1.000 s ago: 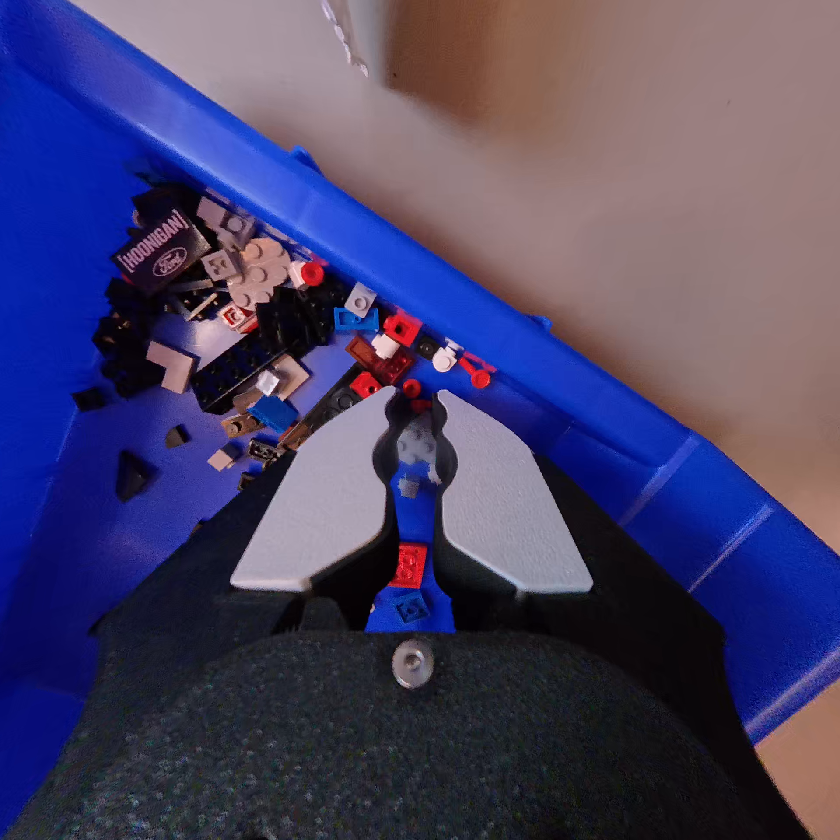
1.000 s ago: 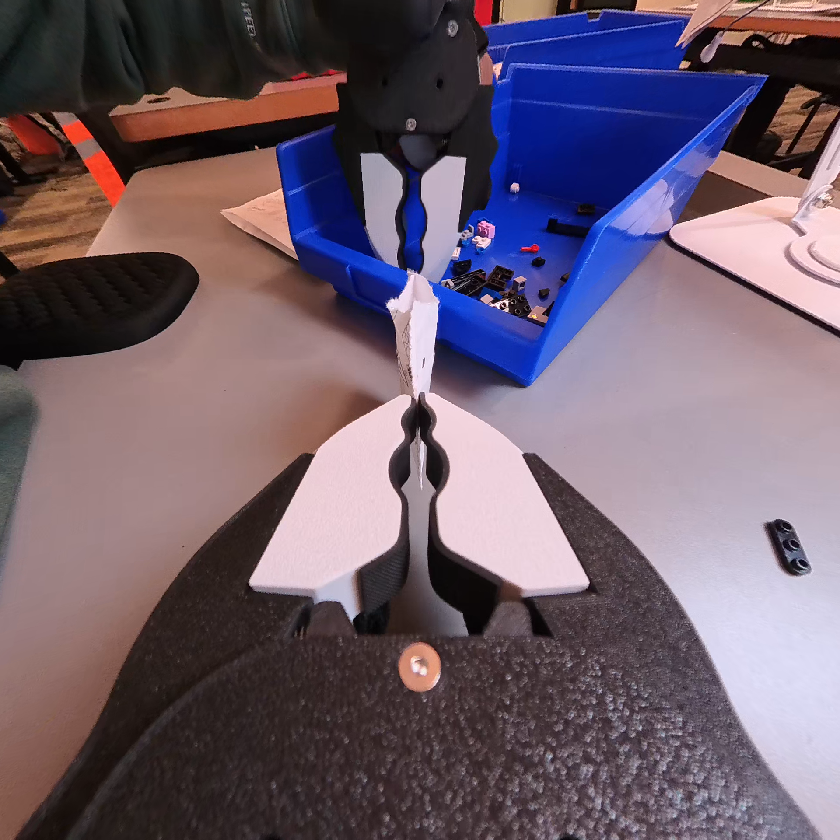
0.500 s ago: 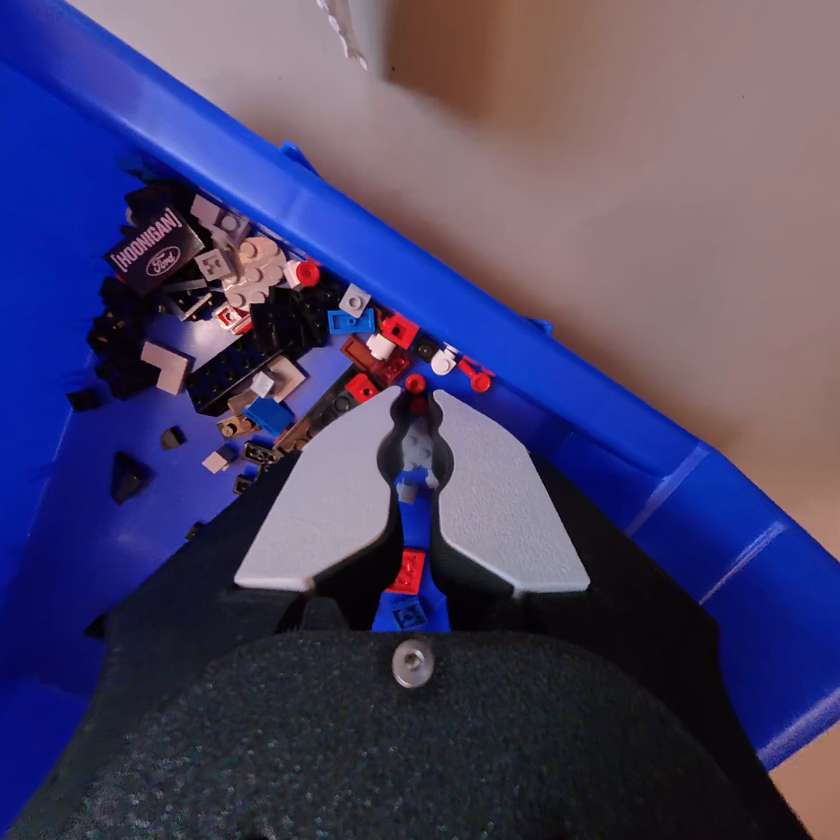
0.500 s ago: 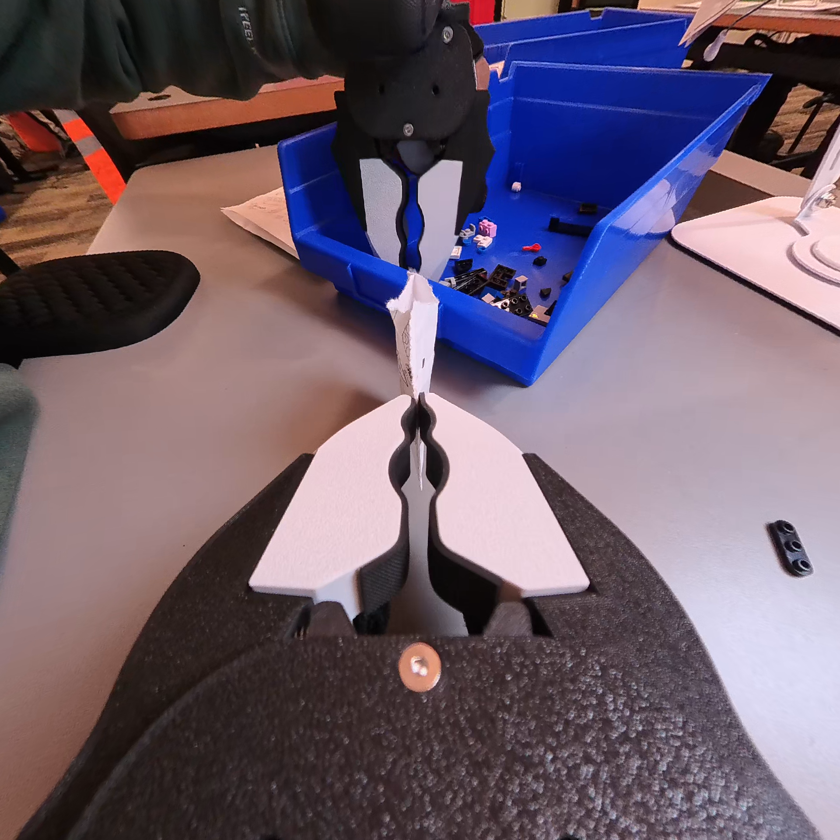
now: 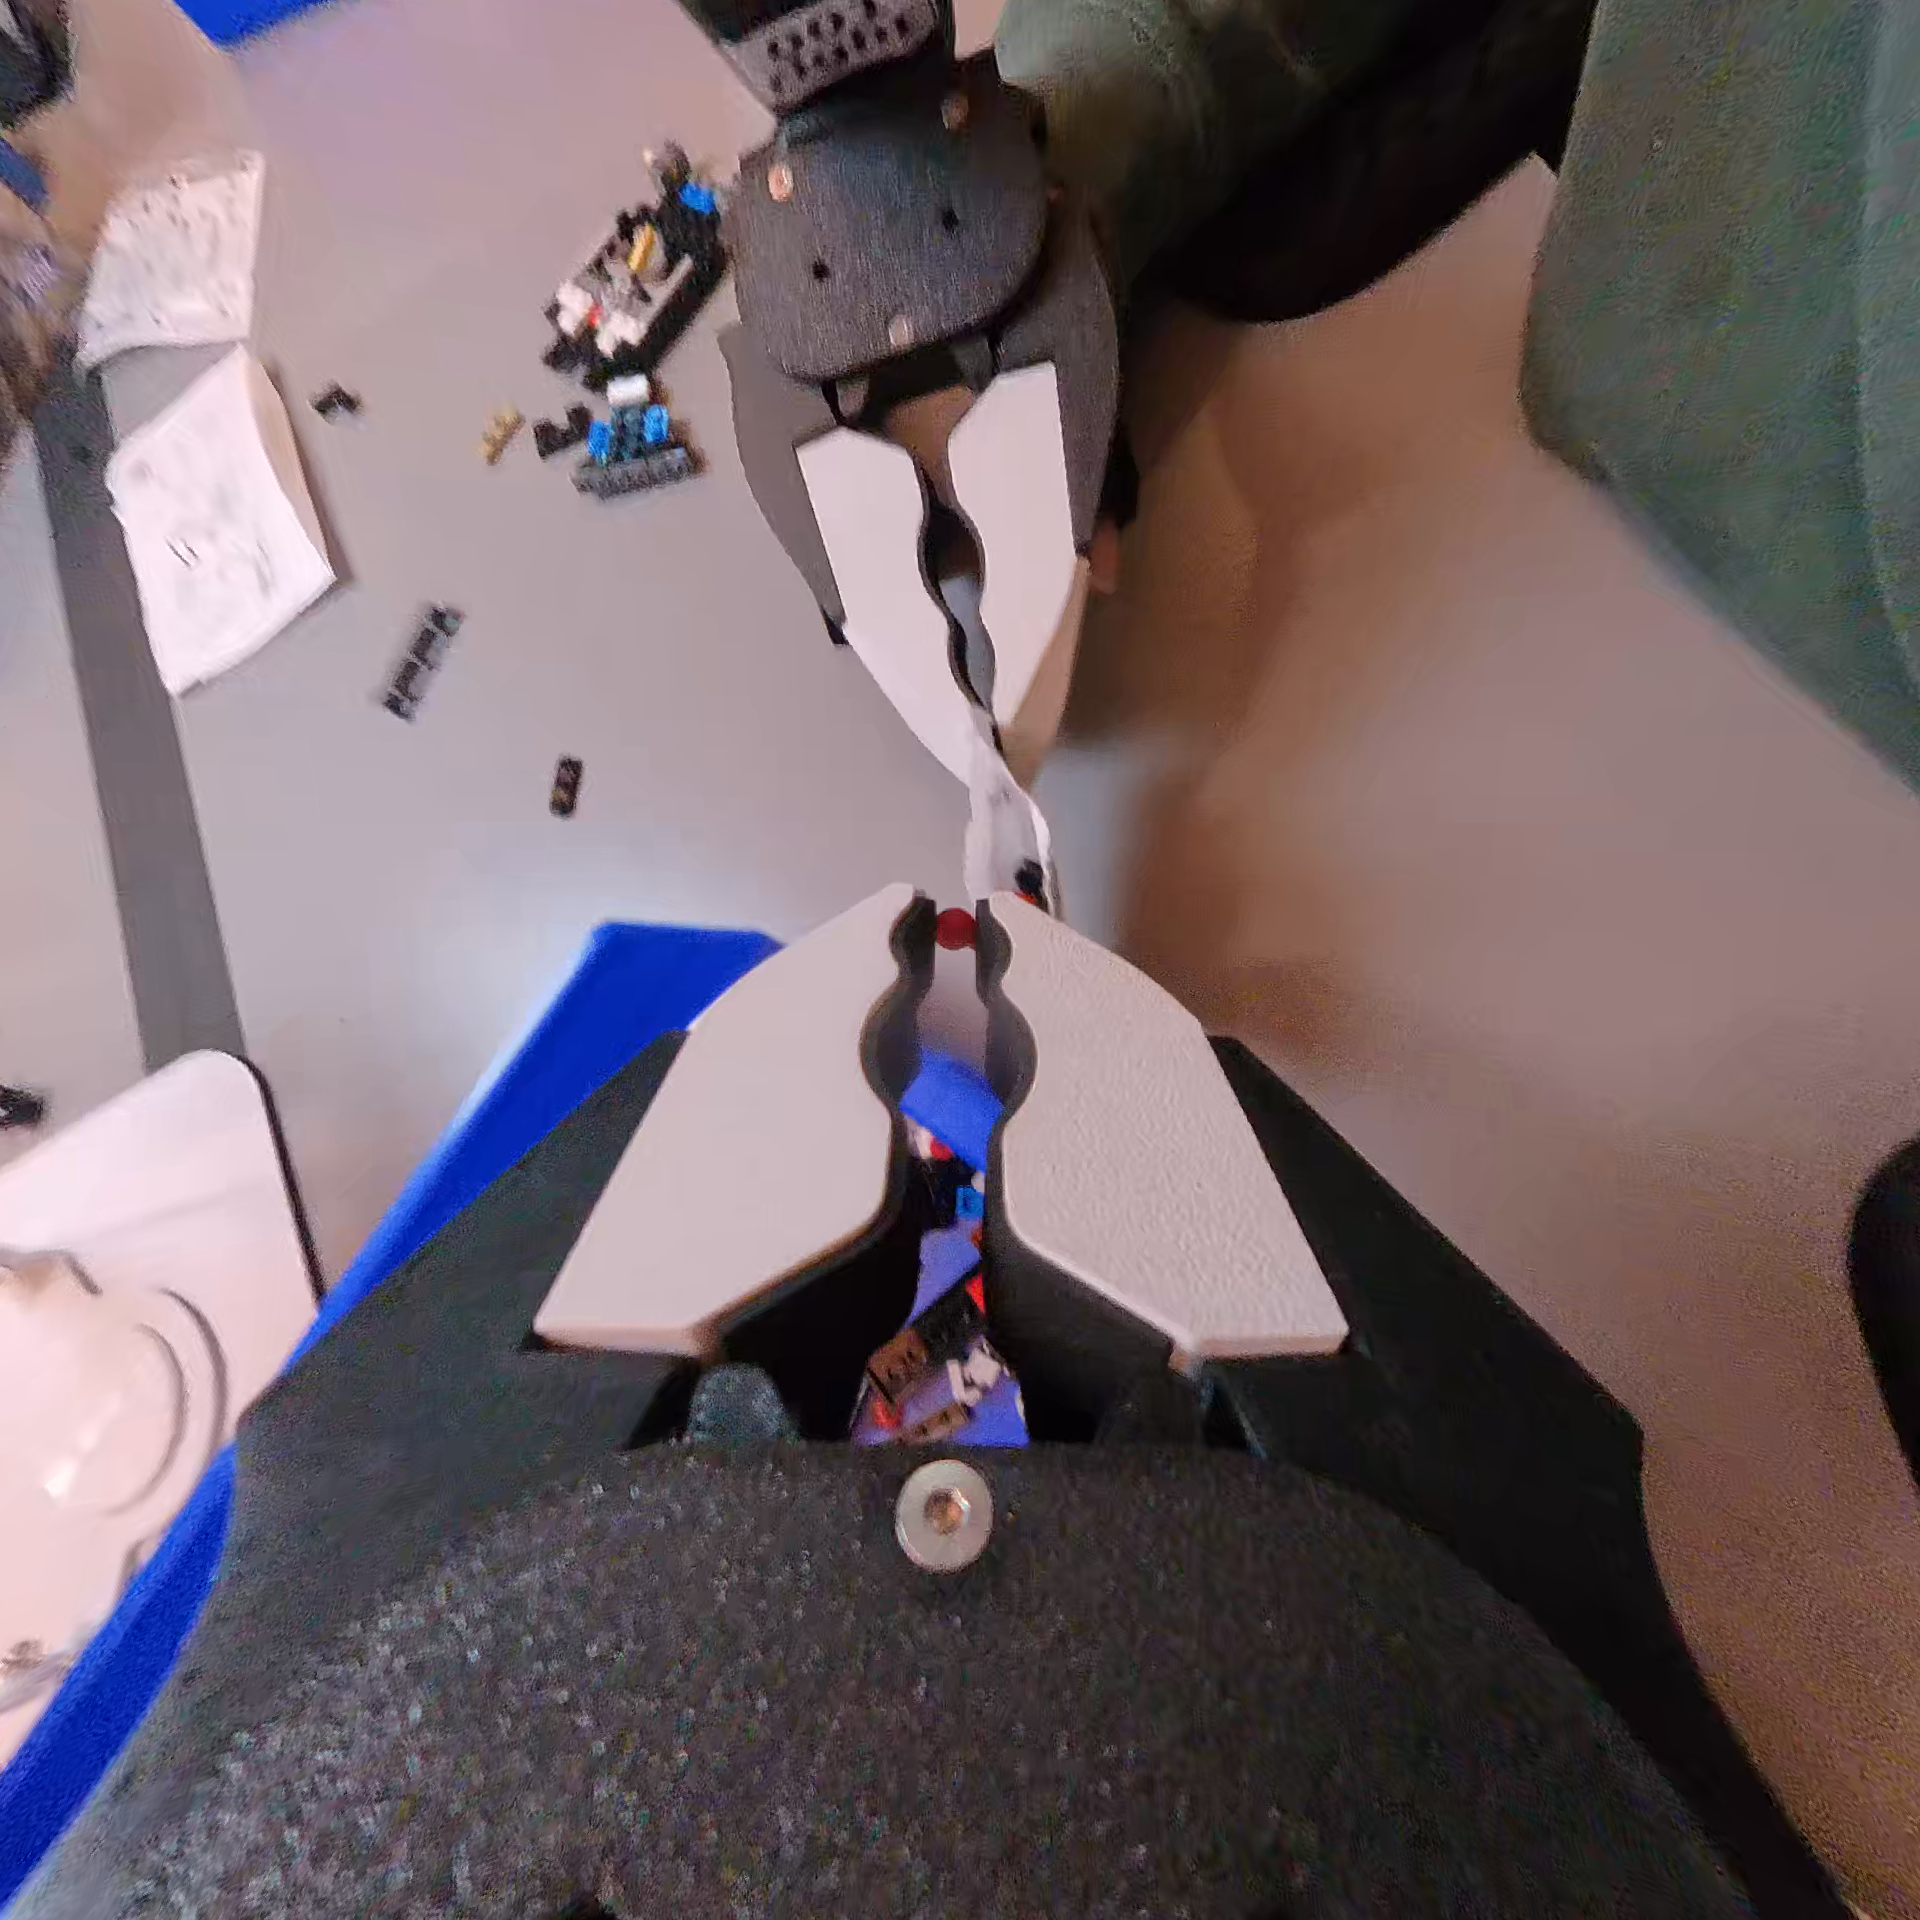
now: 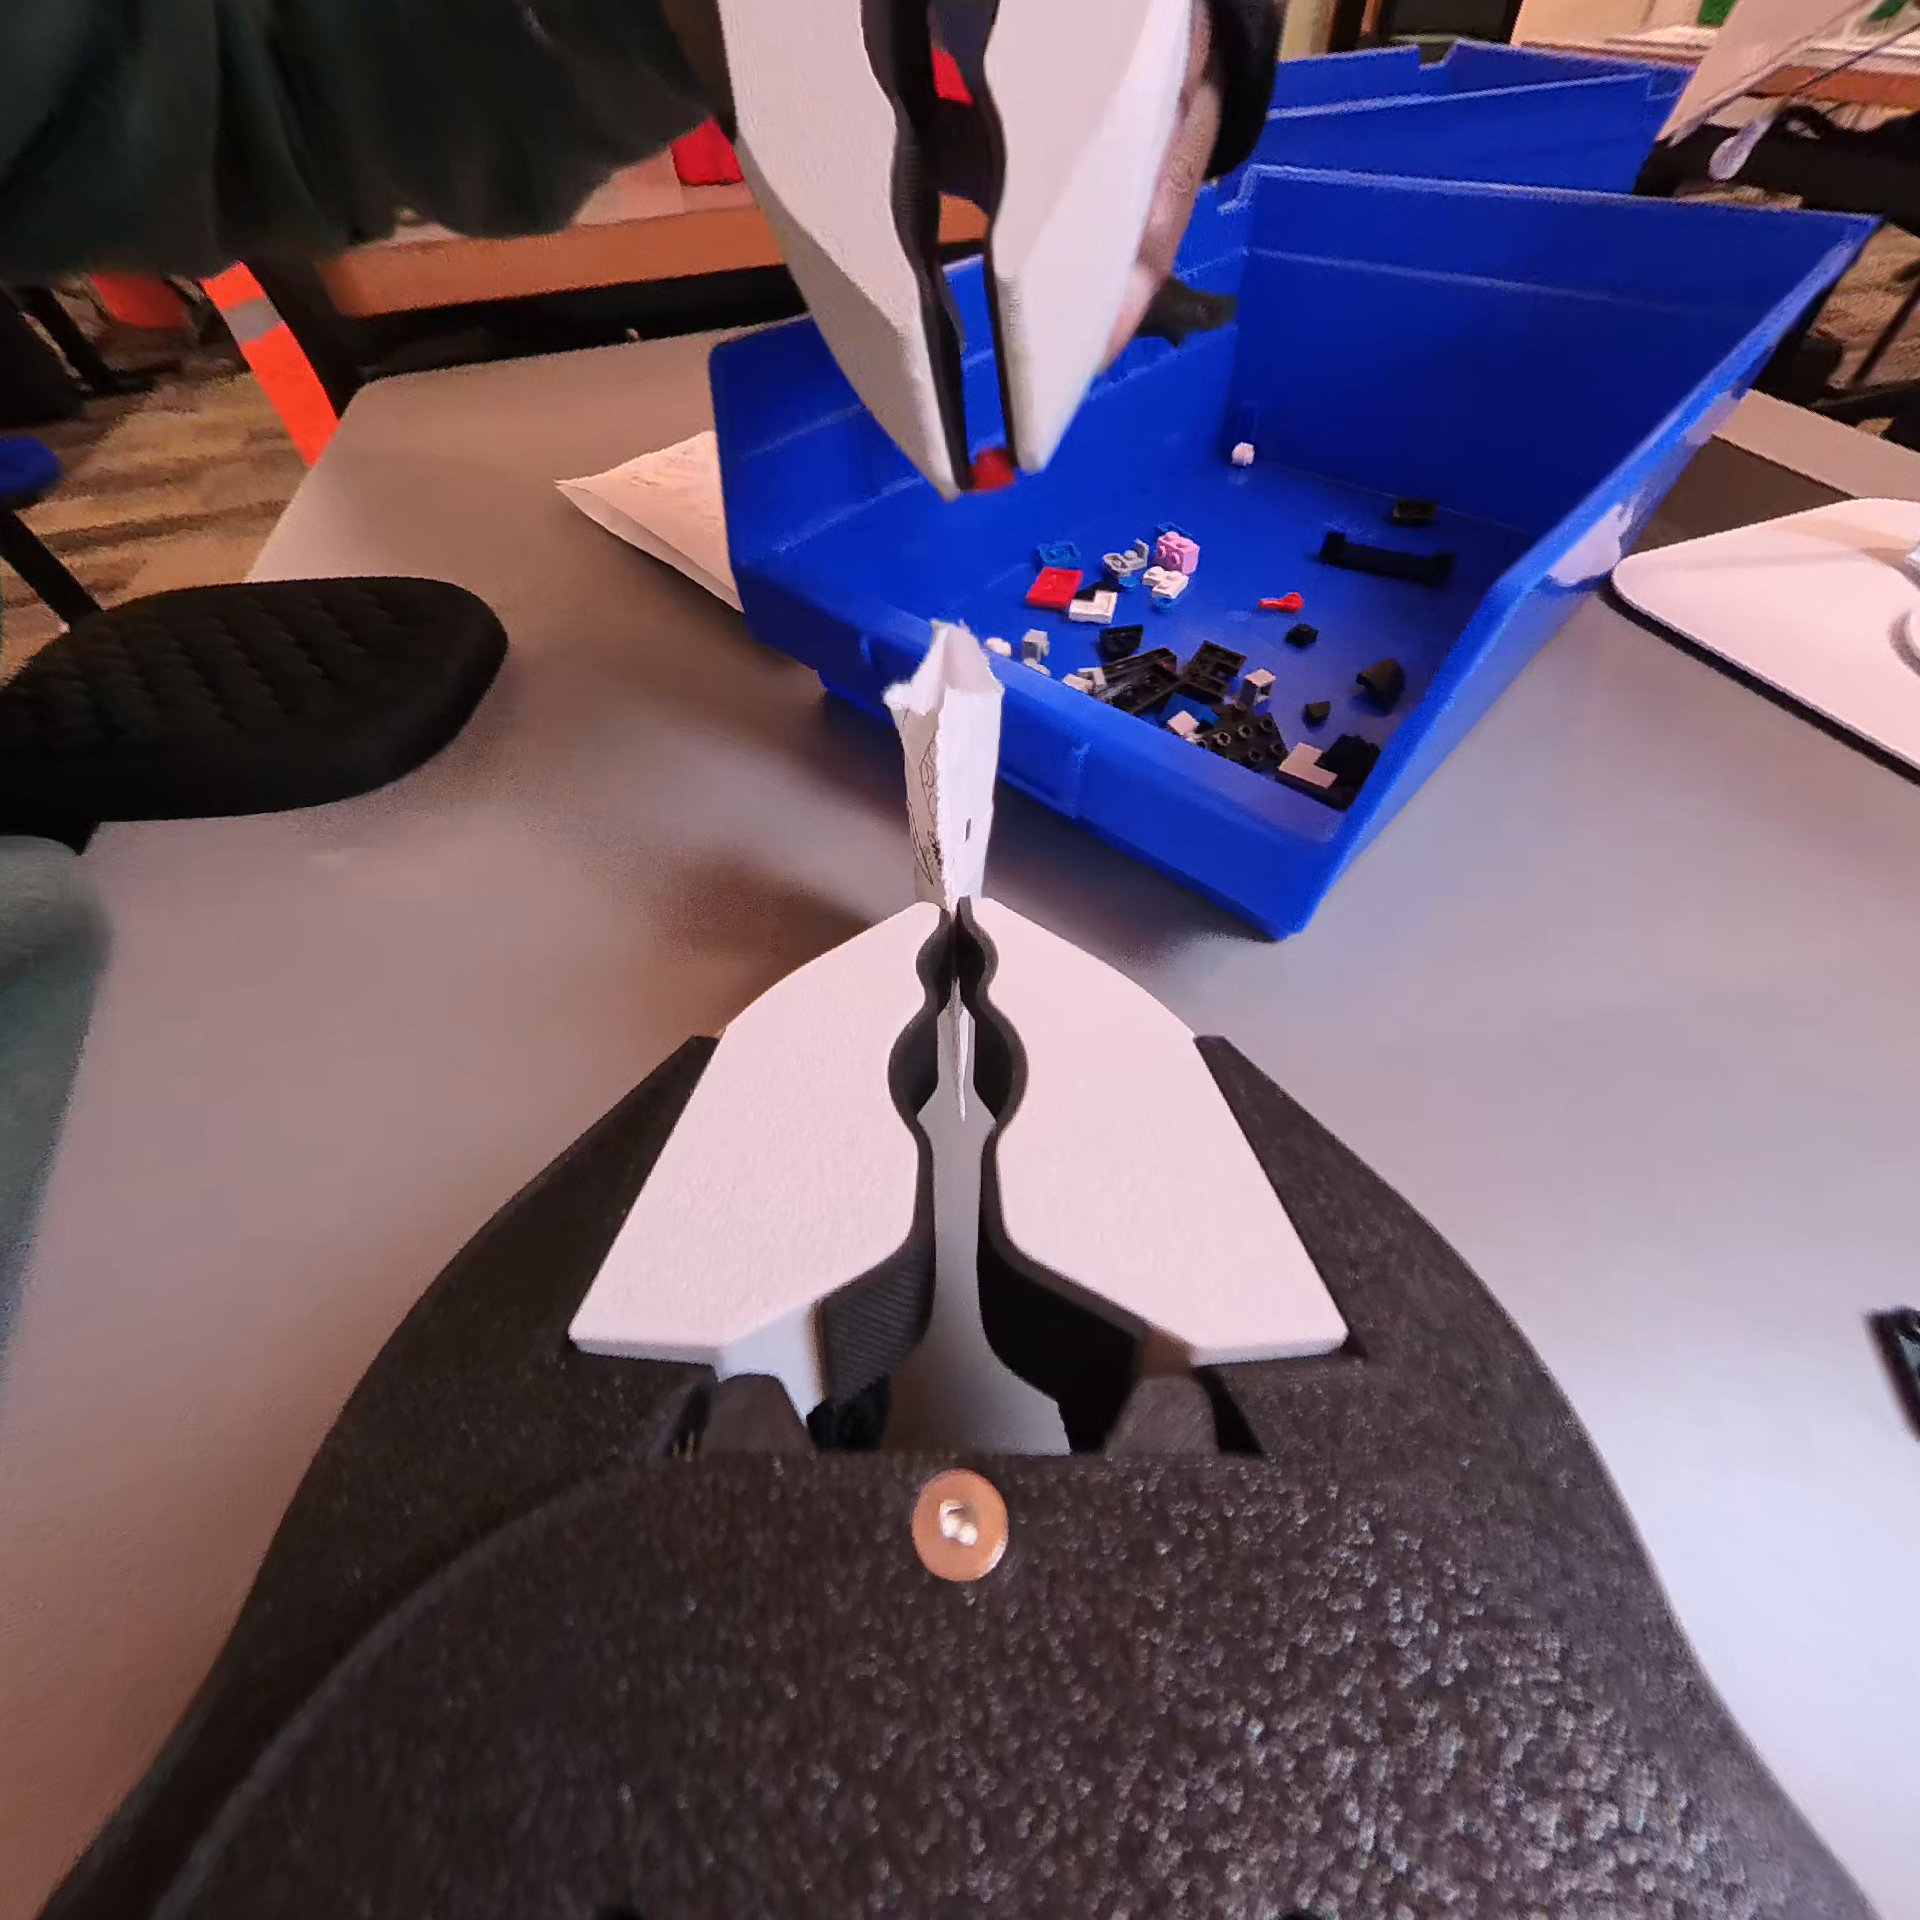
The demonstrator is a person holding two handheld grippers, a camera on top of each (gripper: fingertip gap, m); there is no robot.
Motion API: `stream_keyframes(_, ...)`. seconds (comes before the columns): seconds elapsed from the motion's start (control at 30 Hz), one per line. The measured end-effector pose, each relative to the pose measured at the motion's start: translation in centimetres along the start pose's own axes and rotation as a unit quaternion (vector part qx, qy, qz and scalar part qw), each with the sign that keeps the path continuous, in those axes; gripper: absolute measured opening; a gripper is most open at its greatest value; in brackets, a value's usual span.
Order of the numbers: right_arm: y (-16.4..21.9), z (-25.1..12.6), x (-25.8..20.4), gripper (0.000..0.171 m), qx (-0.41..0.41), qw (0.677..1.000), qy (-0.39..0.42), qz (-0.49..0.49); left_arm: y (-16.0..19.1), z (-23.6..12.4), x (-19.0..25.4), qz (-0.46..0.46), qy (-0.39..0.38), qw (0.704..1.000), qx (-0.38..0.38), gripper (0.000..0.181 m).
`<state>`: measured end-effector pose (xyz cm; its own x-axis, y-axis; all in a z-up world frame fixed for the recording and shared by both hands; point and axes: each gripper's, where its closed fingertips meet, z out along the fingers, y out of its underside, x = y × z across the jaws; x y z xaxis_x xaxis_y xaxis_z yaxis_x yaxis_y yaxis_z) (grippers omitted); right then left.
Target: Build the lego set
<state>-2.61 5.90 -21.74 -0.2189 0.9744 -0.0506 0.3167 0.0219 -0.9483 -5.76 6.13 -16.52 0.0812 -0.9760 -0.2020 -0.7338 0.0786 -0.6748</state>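
**A:** Left wrist view — what surrounds the gripper?

**B:** The left gripper [image 5: 951, 928] is raised above the blue bin [image 5: 623, 1013], whose rim and loose bricks show below and between its fingers. Its jaws are nearly closed, pinching a small red round piece [image 5: 952, 928] at the tips. Directly ahead hangs the right gripper [image 5: 982, 717], jaws closed on a torn white paper strip [image 5: 1000, 826]; the strip's free end sits just beside the left fingertips and partly blocks the line past them. Farther off on the grey table [image 5: 520, 852] lie paper sheets [image 5: 213, 520], scattered black bricks and a partly built brick assembly [image 5: 629, 301]. A green sleeve [image 5: 1714, 364] fills the upper right.

**A:** Right wrist view?

**B:** The right gripper [image 6: 957, 914] is low over the table, jaws fully closed on the paper strip [image 6: 948, 769], which stands upright from the tips. The left gripper [image 6: 982, 473] comes down from the top edge, holding the red piece [image 6: 989, 468] over the near left corner of the bin [image 6: 1507, 727].

**A:** Bin contents?

**B:** Small loose bricks — mostly black, with red, white, grey, blue and one pink [image 6: 1177, 551] — clustered toward the near wall. A second blue bin [image 6: 1455, 104] stands behind it, a black chair seat [image 6: 229, 686] at left.
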Motion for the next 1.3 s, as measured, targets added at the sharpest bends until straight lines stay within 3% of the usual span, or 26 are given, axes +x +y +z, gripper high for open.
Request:
stream_keyframes(0.27,-1.1,-0.8,-0.1,0.0,0.033,0.999,0.0,0.017,-0.7,2.4,0.5,0.029,-0.007,0.999,-0.016,0.007)
stream_keyframes(0.8,-1.6,-1.1,-0.1,0.0,0.048,0.999,0.0,0.014,-1.1,1.2,1.6,0.014,-0.017,1.0,0.002,0.027)
stream_keyframes(0.9,-1.3,-1.3,0.0,0.0,0.04,0.999,0.003,0.003,1.7,-0.2,1.0,-0.021,-0.022,0.998,-0.053,0.025)
stream_keyframes(1.1,-0.9,-1.5,0.2,0.0,0.028,1.0,0.004,-0.005,11.8,-0.8,1.9,-0.091,0.039,0.972,-0.215,0.013)
stream_keyframes(1.3,-0.5,-1.5,0.4,0.0,0.018,1.0,0.008,-0.009,13.7,0.3,2.5,-0.105,0.092,0.959,-0.248,0.014)
